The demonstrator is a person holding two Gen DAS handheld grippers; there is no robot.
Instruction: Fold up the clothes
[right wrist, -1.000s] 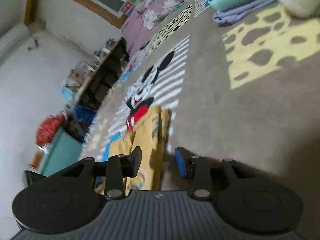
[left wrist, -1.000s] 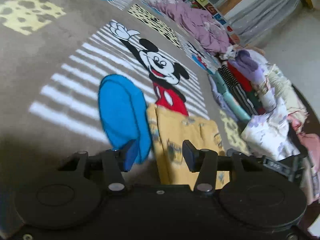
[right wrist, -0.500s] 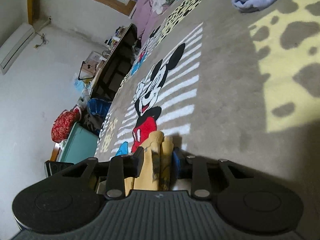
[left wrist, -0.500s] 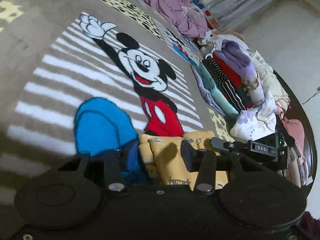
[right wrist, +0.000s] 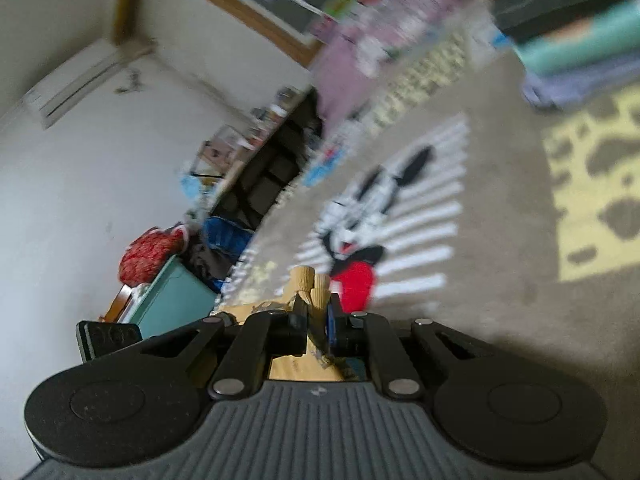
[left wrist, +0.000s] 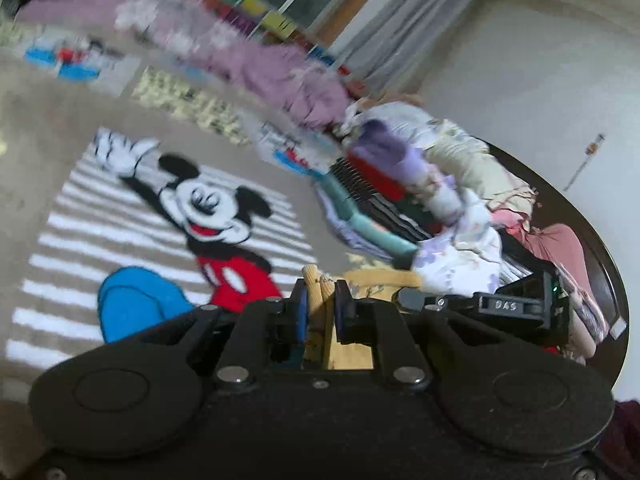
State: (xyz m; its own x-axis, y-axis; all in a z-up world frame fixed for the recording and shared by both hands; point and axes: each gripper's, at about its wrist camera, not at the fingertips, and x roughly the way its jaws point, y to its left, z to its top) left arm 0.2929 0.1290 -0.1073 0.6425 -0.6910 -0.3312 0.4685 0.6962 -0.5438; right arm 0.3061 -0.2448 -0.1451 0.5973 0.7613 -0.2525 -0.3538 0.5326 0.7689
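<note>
A yellow printed garment [left wrist: 320,292] is pinched by both grippers and lifted off the carpet. My left gripper [left wrist: 320,300] is shut on its folded edge, with cloth sticking out between the fingers. My right gripper [right wrist: 318,312] is shut on another folded edge of the same yellow garment [right wrist: 310,284]. The right gripper's body also shows at the right of the left wrist view [left wrist: 508,304]. Both views are blurred by motion.
A Mickey Mouse carpet [left wrist: 208,208] covers the floor. A heap of folded and loose clothes [left wrist: 420,192] lies at the right. Purple bedding [left wrist: 280,76] lies along the far wall. A teal box [right wrist: 176,300] and a dark shelf [right wrist: 272,176] stand at the left.
Both grippers have closed on the yellow garment's edges and raised it off the carpet. The cameras have tilted up, so more wall and room show.
</note>
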